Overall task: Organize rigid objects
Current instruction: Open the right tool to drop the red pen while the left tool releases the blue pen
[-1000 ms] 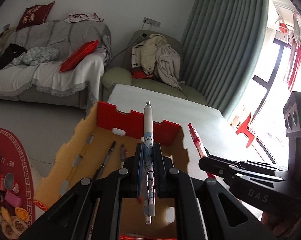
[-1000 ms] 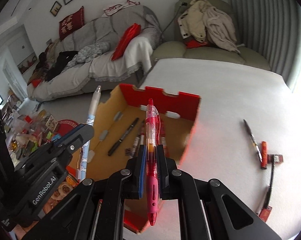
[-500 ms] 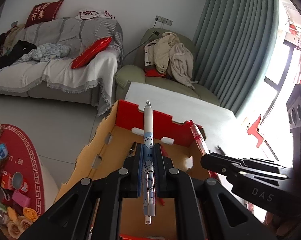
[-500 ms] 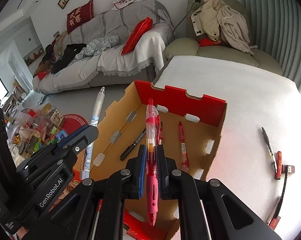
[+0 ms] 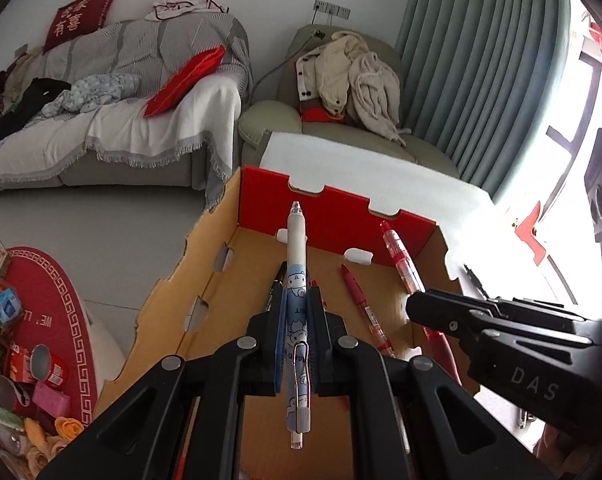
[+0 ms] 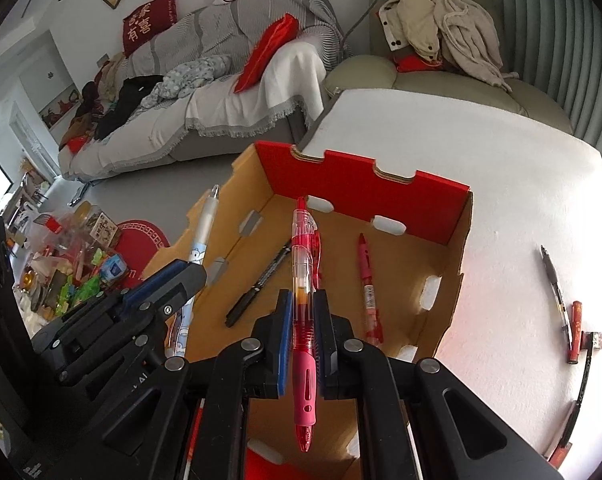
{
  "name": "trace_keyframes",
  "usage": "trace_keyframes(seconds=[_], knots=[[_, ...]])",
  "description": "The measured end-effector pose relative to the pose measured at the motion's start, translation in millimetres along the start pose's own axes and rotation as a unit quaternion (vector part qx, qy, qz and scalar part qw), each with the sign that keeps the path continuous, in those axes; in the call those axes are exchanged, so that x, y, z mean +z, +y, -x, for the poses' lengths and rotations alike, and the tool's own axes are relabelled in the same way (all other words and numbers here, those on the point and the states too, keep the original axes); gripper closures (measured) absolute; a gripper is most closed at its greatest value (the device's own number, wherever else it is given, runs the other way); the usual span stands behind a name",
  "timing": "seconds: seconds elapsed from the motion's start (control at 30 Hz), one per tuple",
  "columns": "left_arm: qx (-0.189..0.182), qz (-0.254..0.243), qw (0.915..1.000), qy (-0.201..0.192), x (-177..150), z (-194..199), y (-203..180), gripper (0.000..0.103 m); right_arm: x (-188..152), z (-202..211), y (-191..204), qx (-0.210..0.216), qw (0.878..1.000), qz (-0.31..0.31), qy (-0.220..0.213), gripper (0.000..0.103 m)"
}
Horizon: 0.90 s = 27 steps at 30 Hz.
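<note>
Both grippers have come closer to the cardboard box (image 6: 453,240) and now hang over its open top. Nearest, the left gripper (image 5: 297,312) has its jaws closed tight on a white and blue pen (image 5: 297,280), and the right gripper (image 6: 303,308) has its jaws closed tight on a red pen (image 6: 303,280). Further, a black pen (image 6: 257,286) and a pink pen (image 6: 367,276) lie on the box floor. More pens (image 6: 557,292) lie on the white counter (image 6: 501,168) at the right of the box.
</note>
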<state>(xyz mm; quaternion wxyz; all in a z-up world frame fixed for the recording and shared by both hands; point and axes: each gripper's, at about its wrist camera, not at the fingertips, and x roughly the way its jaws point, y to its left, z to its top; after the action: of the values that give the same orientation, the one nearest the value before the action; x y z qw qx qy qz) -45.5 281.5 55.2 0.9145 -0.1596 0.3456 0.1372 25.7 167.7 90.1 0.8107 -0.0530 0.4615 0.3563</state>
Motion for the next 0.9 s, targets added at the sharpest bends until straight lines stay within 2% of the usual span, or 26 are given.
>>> trace_keyframes(seconds=[0.37, 0.67, 0.7, 0.77, 0.87, 0.9], knots=[[0.004, -0.013, 0.9990, 0.042, 3.8, -31.4, -10.5, 0.093, 1.1, -21.3, -18.0, -0.002, 1.000, -0.019, 0.021, 0.092], [0.018, -0.029, 0.9952, 0.091, -2.2, -56.6, -17.8, 0.092, -1.4, -38.4, -29.5, -0.017, 0.999, -0.025, 0.045, 0.092], [0.019, -0.033, 0.9947, 0.096, -2.4, -58.2, -19.2, 0.090, -0.9, -38.9, -29.9, -0.019, 0.998, -0.025, 0.046, 0.092], [0.026, -0.039, 0.9925, 0.113, -3.0, -63.4, -21.9, 0.063, -0.3, -39.2, -29.9, -0.023, 0.998, -0.020, 0.052, 0.092], [0.043, -0.032, 0.9912, 0.121, -3.0, -66.5, -18.0, 0.043, 1.4, -37.3, -30.1, -0.044, 0.997, -0.013, 0.061, 0.089], [0.047, -0.023, 0.9912, 0.121, -2.1, -66.8, -14.6, 0.030, 1.5, -34.4, -31.9, -0.043, 0.997, -0.015, 0.058, 0.089]])
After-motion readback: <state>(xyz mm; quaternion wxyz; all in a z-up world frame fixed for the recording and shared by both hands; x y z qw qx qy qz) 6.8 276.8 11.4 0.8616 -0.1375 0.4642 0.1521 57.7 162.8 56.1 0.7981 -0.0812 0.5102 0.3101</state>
